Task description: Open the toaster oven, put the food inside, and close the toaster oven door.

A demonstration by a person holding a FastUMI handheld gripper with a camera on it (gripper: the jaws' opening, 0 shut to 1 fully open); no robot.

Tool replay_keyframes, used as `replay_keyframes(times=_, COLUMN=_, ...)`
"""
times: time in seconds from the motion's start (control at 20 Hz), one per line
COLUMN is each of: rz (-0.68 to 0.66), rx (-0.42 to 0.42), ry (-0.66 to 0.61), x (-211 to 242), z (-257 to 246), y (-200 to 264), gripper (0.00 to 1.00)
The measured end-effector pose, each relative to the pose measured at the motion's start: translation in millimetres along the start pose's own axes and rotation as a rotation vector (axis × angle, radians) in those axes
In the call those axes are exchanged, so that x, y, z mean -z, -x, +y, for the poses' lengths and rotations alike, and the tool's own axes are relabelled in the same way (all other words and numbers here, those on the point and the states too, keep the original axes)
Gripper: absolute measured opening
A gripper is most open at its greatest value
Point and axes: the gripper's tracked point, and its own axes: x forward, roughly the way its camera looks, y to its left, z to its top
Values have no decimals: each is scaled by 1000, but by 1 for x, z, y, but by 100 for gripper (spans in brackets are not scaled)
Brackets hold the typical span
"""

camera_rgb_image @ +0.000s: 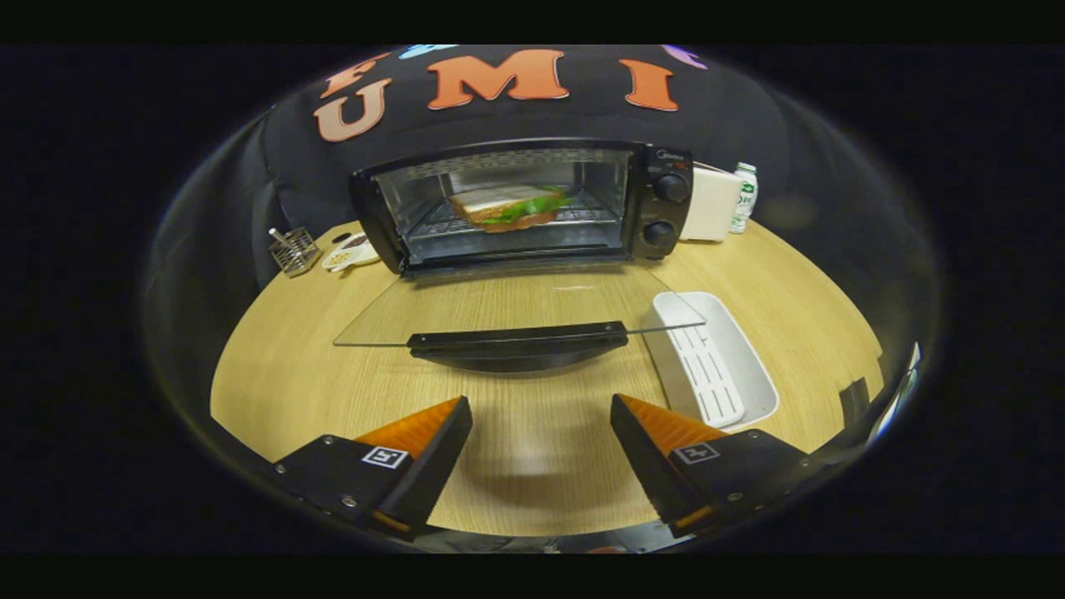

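Observation:
A black toaster oven [657, 208] stands at the far side of the round wooden table, with two knobs on its right panel. Its glass door [516, 312] lies folded down flat toward me, the dark handle [517, 339] at its near edge. On the wire rack inside rests a sandwich [509, 207] with green lettuce. My gripper [541, 416] hovers over the table a short way before the door handle. Its fingers are spread wide apart and hold nothing.
A white tray [749, 366] with a ribbed insert lies on the table right of the door, partly under its corner. Left of the oven sit a small wire basket [293, 249] and a white dish [349, 254]. Behind the oven on the right are a white box [709, 205] and a bottle [744, 196].

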Motion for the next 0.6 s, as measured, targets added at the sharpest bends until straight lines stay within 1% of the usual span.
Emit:
replay_keyframes(times=0.15, rz=-16, rx=19, ry=47, x=-9, z=3, y=-14, gripper=100)
replay_keyframes(times=0.35, rz=-33, rx=60, ry=111, x=-25, z=5, y=-16, gripper=100)
replay_keyframes(times=0.45, rz=-62, rx=50, ry=102, x=-38, z=10, y=-10, gripper=100)
replay_keyframes(times=0.6, rz=-119, rx=29, ry=92, x=-69, z=13, y=5, gripper=100)
